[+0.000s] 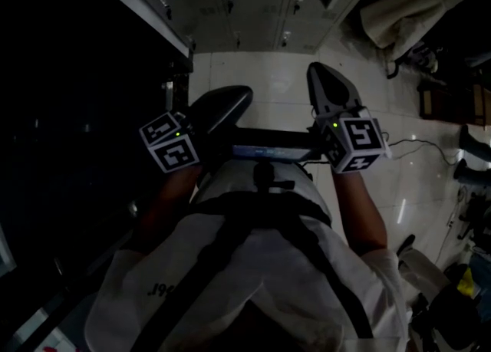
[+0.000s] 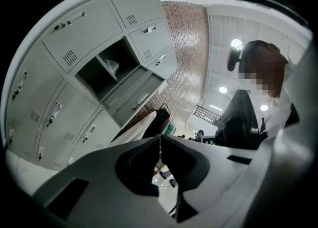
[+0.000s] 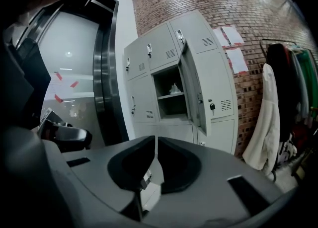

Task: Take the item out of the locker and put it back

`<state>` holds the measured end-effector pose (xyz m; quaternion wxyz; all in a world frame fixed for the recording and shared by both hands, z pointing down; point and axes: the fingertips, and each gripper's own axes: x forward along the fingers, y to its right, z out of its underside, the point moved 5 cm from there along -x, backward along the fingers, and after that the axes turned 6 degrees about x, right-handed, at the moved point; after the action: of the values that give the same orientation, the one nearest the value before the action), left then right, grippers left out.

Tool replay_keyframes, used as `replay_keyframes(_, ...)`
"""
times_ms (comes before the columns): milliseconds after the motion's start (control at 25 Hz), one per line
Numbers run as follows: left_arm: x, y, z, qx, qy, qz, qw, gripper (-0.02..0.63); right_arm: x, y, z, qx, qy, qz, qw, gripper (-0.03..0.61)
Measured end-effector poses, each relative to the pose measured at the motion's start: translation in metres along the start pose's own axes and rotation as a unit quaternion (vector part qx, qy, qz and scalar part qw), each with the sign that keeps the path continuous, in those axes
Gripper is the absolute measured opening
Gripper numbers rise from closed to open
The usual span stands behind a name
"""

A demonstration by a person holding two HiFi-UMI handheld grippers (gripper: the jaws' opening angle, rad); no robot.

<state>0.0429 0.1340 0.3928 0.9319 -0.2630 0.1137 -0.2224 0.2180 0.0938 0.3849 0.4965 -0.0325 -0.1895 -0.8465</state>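
With fingers closed and empty on the left gripper [image 2: 159,137] and right gripper [image 3: 156,140], the small pale crumpled item [image 3: 175,89] on the shelf of the open grey metal locker [image 3: 191,93] looks light and soft, best pinched at its bunched top.

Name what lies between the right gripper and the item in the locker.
Only bare floor separates the right gripper from the item; the head view shows it.

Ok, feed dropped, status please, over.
Jaws shut, empty on left gripper, right gripper. Pale item in open locker, untouched. Its door swung clear, nothing blocking.
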Motion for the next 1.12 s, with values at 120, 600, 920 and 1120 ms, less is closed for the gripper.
replay_keyframes(120,-0.002,0.011,-0.002,0.01,0.01,-0.006,0.9999,0.006,-0.007,-0.004,-0.001,0.005,0.003,-0.012,1.0,0.019)
replay_keyframes(600,-0.028,0.018,0.0,0.001,0.004,0.001,1.0,0.006,-0.015,-0.041,0.015,0.026,-0.007,-0.022,0.999,0.006)
replay_keyframes(920,-0.053,0.005,-0.01,-0.004,-0.004,0.005,1.0,0.006,0.004,-0.069,0.02,0.025,-0.01,-0.024,0.999,0.003)
replay_keyframes(1120,-0.06,0.002,-0.013,-0.003,-0.009,0.017,0.9998,0.006,0.007,-0.077,0.021,0.025,-0.007,-0.016,1.0,0.003)
